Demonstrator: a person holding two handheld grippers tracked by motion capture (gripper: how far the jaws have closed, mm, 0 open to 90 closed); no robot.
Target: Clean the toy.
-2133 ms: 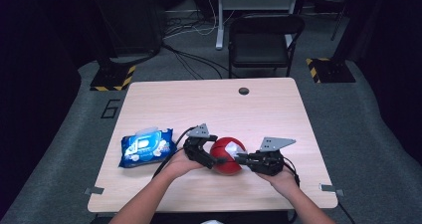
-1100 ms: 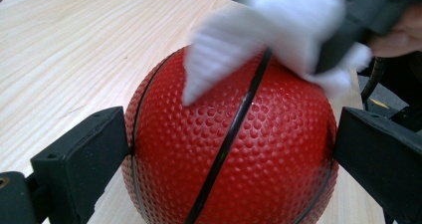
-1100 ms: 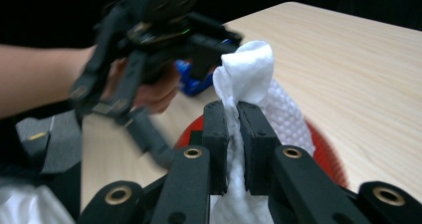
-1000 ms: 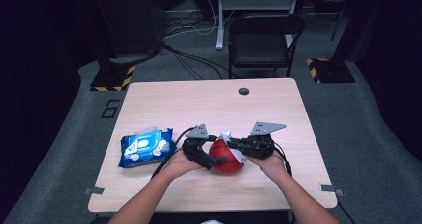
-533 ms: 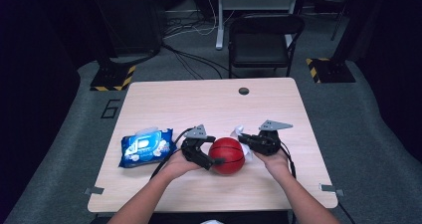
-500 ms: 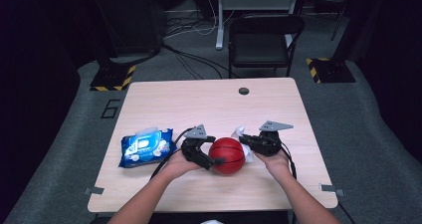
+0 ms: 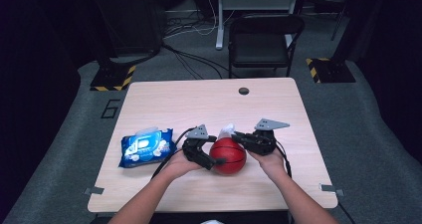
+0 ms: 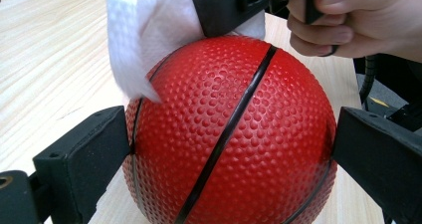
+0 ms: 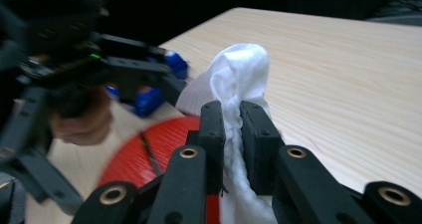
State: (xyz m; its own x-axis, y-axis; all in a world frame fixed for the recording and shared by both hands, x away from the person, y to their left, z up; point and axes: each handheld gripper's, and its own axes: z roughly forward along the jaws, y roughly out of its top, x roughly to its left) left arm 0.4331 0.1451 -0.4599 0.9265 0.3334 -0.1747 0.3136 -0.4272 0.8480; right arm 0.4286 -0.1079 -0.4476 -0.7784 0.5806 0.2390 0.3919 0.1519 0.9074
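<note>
My right tongs (image 7: 240, 136), pinched on the wipe (image 7: 227, 131), have come off the ball's (image 7: 228, 156) near face to its far top, while my left tongs (image 7: 211, 157) clamp the ball on the tabletop (image 7: 199, 102), so the wiping moves on there.

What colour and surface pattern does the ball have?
The ball is red, pebbled with small bumps, crossed by black seam lines; clearest in the left gripper view.

Your left gripper (image 7: 211, 159) sits jaws spread wide, clamping inward; right gripper (image 7: 239, 136) angles left, jaws pinched nearly closed; forearms enter near edge.
</note>
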